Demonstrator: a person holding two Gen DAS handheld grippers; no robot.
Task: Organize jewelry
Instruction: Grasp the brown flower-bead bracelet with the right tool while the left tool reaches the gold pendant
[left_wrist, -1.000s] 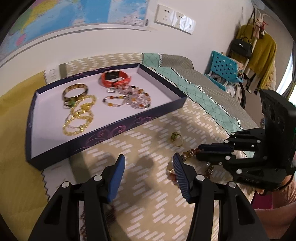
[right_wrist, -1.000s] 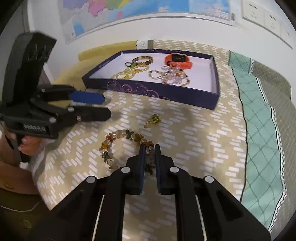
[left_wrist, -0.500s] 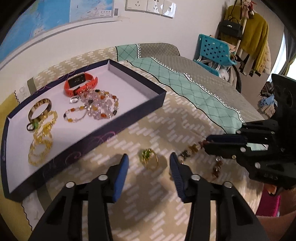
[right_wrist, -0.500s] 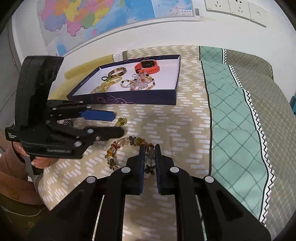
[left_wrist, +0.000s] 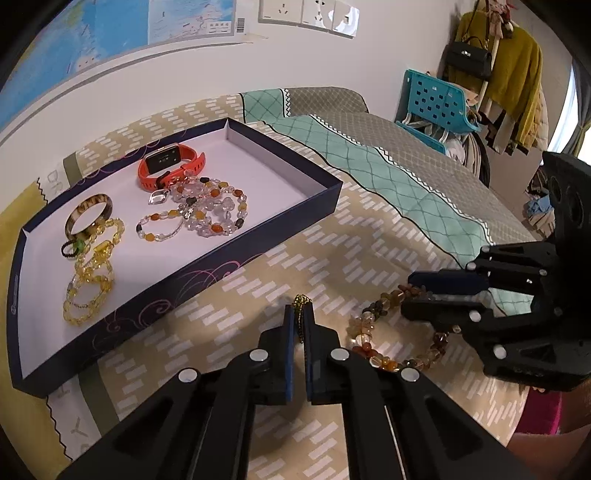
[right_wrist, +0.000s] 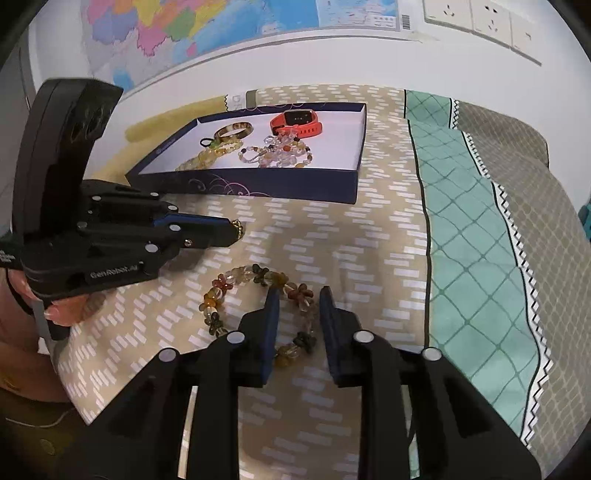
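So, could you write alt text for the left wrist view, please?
The left gripper is shut on a small gold ring over a beige patterned bedspread. Behind it, a dark blue box tray holds bracelets and an orange watch.

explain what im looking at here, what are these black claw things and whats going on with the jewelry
There is no robot here. A person holds a hand-held gripper in each hand, and each one carries a wide-angle camera looking out along its two fingers. So one picture looks out from the left gripper and the other from the right gripper, and each also shows the other tool.

They work over a patterned bedspread. A dark blue box already holds an orange watch, a bangle and beaded bracelets.

The left gripper is shut on a small gold ring. The right gripper's jaws stand apart on either side of a beaded bracelet that lies on the bedspread.
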